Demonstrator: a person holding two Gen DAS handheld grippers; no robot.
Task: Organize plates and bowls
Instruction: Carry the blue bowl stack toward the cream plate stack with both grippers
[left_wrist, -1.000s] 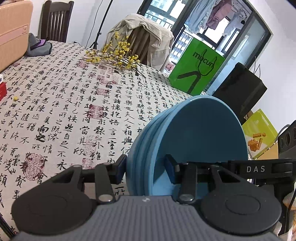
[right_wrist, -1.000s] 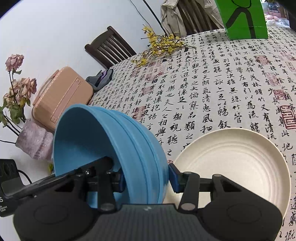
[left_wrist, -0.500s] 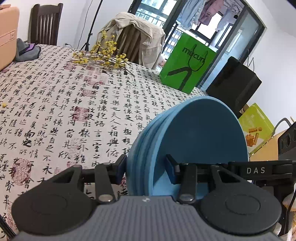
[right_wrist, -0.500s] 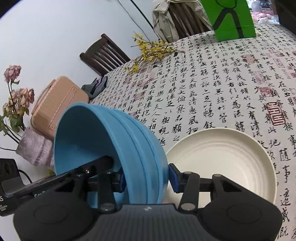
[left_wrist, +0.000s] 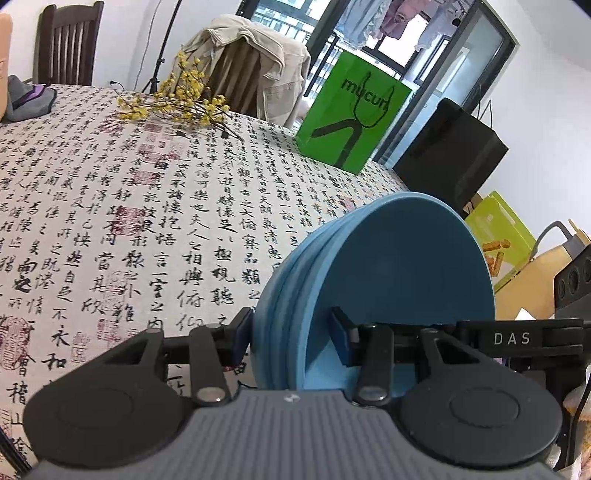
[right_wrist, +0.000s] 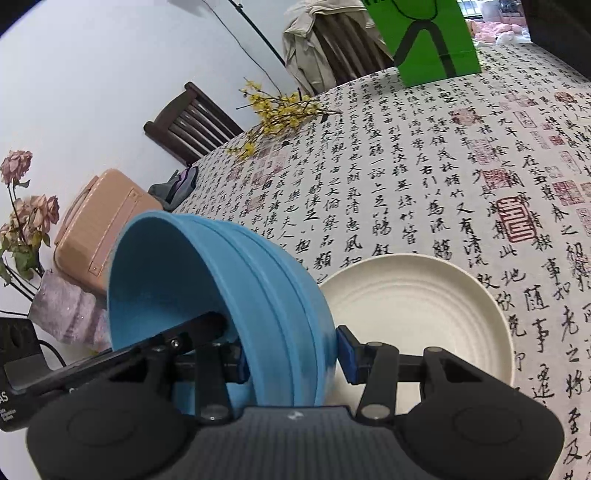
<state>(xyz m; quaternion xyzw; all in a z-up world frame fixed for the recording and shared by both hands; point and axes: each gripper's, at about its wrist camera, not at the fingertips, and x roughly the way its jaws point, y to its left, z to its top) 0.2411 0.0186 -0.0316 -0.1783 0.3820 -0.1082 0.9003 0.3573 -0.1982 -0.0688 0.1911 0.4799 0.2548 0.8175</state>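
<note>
A nested stack of blue bowls (left_wrist: 406, 266) hangs tilted on its side above the table, held from both sides. My left gripper (left_wrist: 291, 334) is shut on the stack's rim, one pad outside and one inside the innermost bowl. My right gripper (right_wrist: 293, 358) is shut on the opposite rim of the same blue bowls (right_wrist: 258, 288). Each wrist view shows a black finger (left_wrist: 517, 338) (right_wrist: 192, 332) of the other gripper reaching into the stack. A cream ribbed plate (right_wrist: 417, 314) lies flat on the cloth just right of the stack.
The table (left_wrist: 110, 206) wears a calligraphy-print cloth. A green paper bag (left_wrist: 351, 114) and a yellow flower twig (left_wrist: 181, 103) stand at the far side, with chairs behind. A pink case (right_wrist: 99, 229) and dried roses (right_wrist: 26, 206) sit at the left end.
Both grippers have carried the blue stack sideways across the table, grips unchanged. In the left wrist view the bag and flowers slid left; in the right wrist view the cream plate drew closer to the stack.
</note>
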